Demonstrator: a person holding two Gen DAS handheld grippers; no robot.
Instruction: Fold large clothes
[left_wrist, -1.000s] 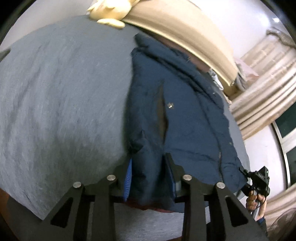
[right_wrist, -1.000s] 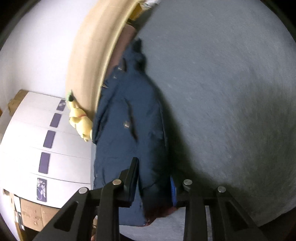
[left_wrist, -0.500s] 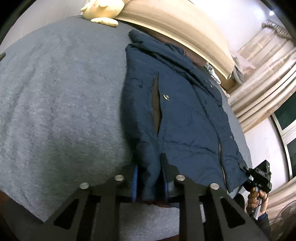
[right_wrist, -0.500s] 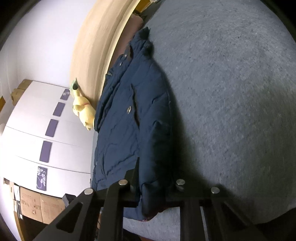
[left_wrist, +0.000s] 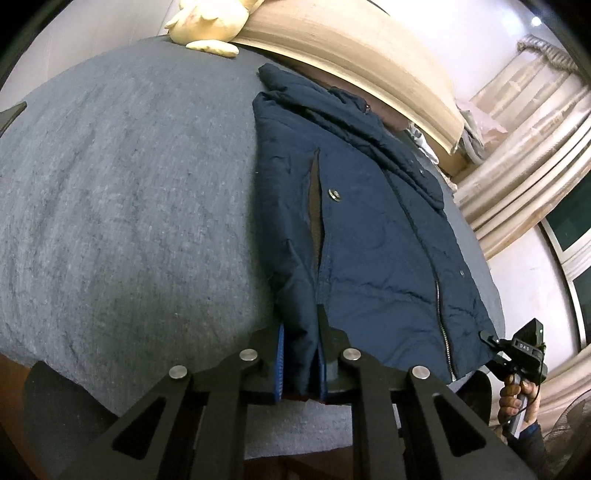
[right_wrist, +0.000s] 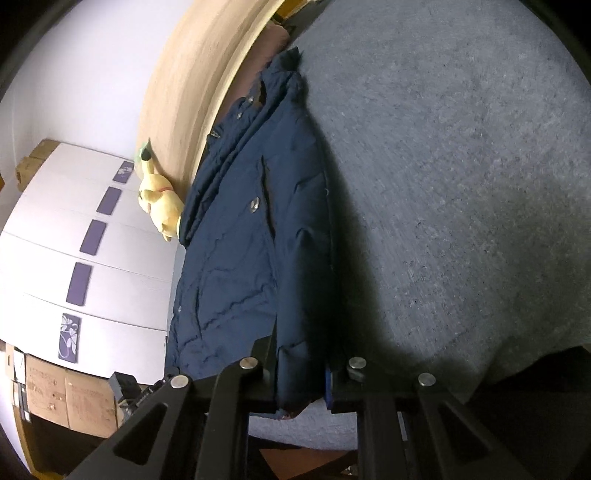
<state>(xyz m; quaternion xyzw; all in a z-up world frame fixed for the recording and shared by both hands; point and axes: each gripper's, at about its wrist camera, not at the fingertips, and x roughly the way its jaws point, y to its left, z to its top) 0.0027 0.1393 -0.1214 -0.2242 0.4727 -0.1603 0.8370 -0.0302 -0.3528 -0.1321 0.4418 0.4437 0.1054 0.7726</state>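
Note:
A navy padded jacket lies lengthwise on a grey bed cover, collar toward the headboard. My left gripper is shut on the jacket's bottom hem at its left side. My right gripper is shut on the hem at the other bottom corner of the jacket. The right gripper also shows in the left wrist view, held by a hand at the hem's far corner. The pinched cloth hides the fingertips of both grippers.
A beige padded headboard runs behind the collar. A yellow plush toy sits by it, also in the right wrist view. Beige curtains hang on the right. White wardrobe doors and cardboard boxes stand beside the bed.
Both grippers went from open around the jacket's hem to shut on it. The jacket now lies straighter and flatter on the bed.

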